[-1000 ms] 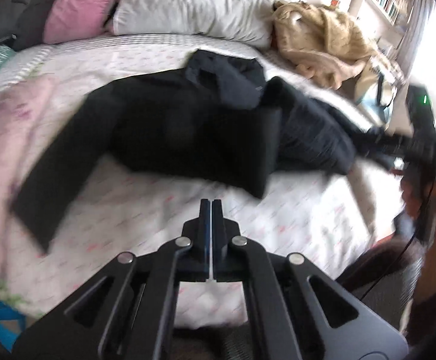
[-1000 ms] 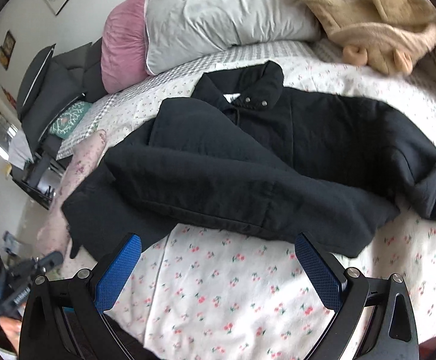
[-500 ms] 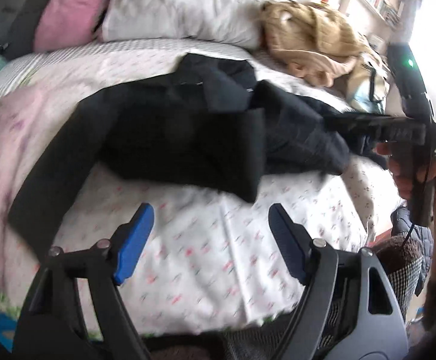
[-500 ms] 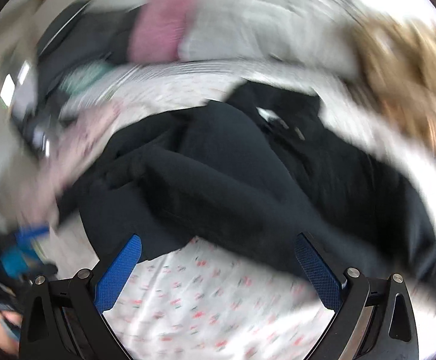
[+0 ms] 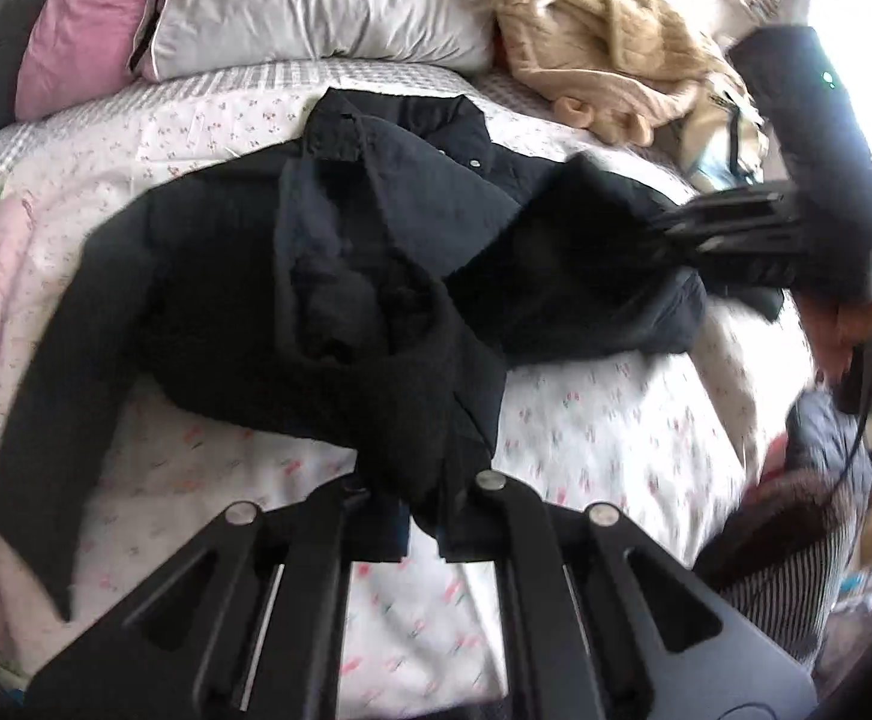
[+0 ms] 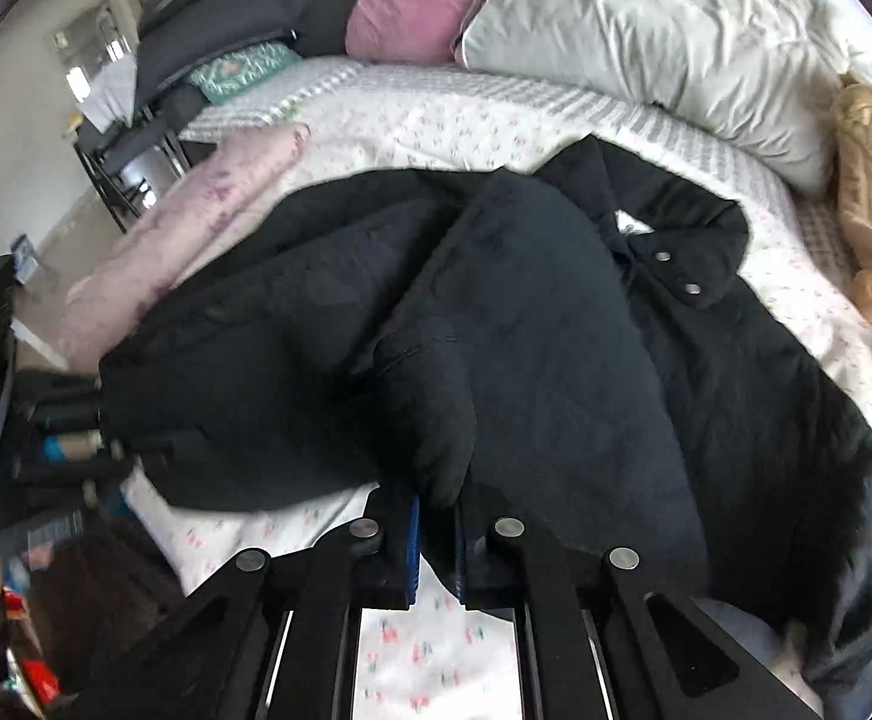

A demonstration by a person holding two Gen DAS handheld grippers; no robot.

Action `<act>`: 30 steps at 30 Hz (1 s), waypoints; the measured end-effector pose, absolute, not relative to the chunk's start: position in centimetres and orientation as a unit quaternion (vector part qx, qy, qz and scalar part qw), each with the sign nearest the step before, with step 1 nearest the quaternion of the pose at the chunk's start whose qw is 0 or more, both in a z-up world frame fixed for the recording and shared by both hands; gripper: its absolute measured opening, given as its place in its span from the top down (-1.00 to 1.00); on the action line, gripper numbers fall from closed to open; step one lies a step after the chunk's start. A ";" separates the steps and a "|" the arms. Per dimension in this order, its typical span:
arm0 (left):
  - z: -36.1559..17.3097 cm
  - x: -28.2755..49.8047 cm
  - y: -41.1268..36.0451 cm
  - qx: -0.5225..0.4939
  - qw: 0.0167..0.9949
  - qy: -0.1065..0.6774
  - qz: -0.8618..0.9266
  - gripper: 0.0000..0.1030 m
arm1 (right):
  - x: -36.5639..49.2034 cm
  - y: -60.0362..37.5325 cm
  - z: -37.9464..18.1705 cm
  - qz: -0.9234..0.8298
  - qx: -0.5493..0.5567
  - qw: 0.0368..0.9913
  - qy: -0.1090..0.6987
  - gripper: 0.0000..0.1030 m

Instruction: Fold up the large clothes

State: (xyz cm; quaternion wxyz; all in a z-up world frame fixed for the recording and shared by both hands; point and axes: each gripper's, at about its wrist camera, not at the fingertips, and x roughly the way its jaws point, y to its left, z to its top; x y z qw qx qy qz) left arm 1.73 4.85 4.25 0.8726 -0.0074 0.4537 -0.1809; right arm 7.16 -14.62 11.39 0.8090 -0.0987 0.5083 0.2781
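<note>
A large black quilted jacket lies spread on the floral bedsheet, collar toward the pillows; it also shows in the right wrist view. My left gripper is shut on the jacket's near hem, fabric bunched between its jaws. My right gripper is shut on a fold of the jacket's lower edge. The right gripper also shows in the left wrist view, at the jacket's right side. One sleeve trails to the left.
A white pillow and a pink pillow lie at the head of the bed. A tan knit garment sits at the back right. A pink folded blanket lies on the left. Dark furniture stands beyond the bed.
Both grippers were open half a second ago; both have moved in and closed on the jacket's near edge. The fabric is now bunched and lifted at the grips.
</note>
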 end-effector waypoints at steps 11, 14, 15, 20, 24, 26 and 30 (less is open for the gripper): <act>6.7 -4.8 12.0 0.039 0.865 0.486 -0.120 0.88 | -0.4 -26.6 20.1 0.180 -0.125 0.820 0.529 0.87; 5.9 -6.7 13.1 0.062 0.857 0.501 -0.105 0.88 | -1.4 -29.0 19.8 0.145 -0.144 0.809 0.552 0.87; 5.4 -7.5 13.4 0.074 0.852 0.509 -0.099 0.88 | -1.9 -29.9 19.4 0.136 -0.148 0.804 0.560 0.87; 2.4 -10.3 14.3 0.141 0.817 0.551 -0.093 0.85 | -4.8 -32.9 16.3 0.138 -0.172 0.750 0.624 0.83; 2.1 -11.6 15.0 0.155 0.814 0.554 -0.084 0.59 | -7.0 -33.8 15.3 0.154 -0.200 0.727 0.639 0.55; 3.5 -12.0 15.8 0.116 0.825 0.544 -0.100 0.28 | -7.3 -34.2 15.8 0.150 -0.199 0.729 0.638 0.44; 7.1 -12.5 16.9 0.061 0.865 0.486 -0.114 -0.38 | -6.4 -35.1 17.2 0.128 -0.169 0.754 0.622 -0.36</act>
